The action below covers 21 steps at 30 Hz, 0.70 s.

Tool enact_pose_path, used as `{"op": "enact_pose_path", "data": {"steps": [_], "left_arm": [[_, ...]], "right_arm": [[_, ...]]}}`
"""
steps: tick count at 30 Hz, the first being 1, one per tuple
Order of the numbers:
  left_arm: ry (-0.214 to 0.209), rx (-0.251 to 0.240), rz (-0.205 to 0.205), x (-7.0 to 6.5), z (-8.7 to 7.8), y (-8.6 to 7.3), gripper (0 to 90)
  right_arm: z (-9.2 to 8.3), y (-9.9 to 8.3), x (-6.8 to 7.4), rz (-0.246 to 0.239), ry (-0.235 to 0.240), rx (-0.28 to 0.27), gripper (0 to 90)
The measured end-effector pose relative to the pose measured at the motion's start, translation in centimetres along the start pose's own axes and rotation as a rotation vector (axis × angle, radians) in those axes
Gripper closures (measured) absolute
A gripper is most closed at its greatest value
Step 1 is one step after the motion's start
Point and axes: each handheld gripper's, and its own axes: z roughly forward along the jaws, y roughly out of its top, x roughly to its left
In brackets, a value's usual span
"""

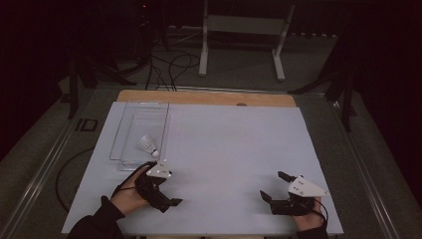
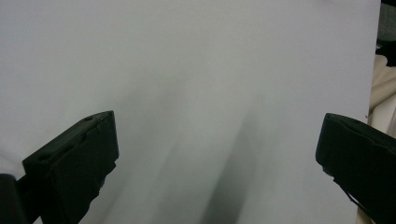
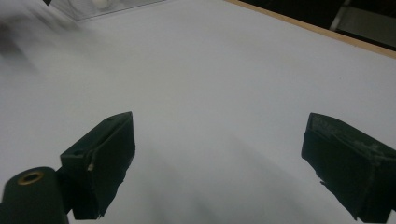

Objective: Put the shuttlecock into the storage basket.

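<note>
Looking down, shuttlecock [image 1: 149, 145] sits in tray [image 1: 130, 113]; both tongs released, gripping nothing.

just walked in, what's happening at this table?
A person holds a gripper in each hand over a white table. The shuttlecock lies inside the clear tray at the left. The left gripper sits just near of the tray, fingers spread wide with nothing between them. The right gripper rests at the near right, also open and holding nothing.
</note>
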Motion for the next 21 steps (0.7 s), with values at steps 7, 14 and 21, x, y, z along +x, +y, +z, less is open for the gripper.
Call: {"op": "enact_pose_path", "data": {"steps": [7,14,21], "left_arm": [[0.022,0.010,-0.008,0.0,-0.4,-0.9,0.3],[0.040,-0.014,-0.045,0.2,-0.9,-2.4,0.3],[0.069,-0.039,-0.076,0.4,-1.5,-3.6,0.3]], "right_arm": [[0.0,0.0,0.0,0.001,0.002,0.001,9.7],[0.0,0.0,0.0,0.002,0.001,0.002,9.7],[0.0,0.0,0.1,0.003,0.001,0.004,9.7]]}}
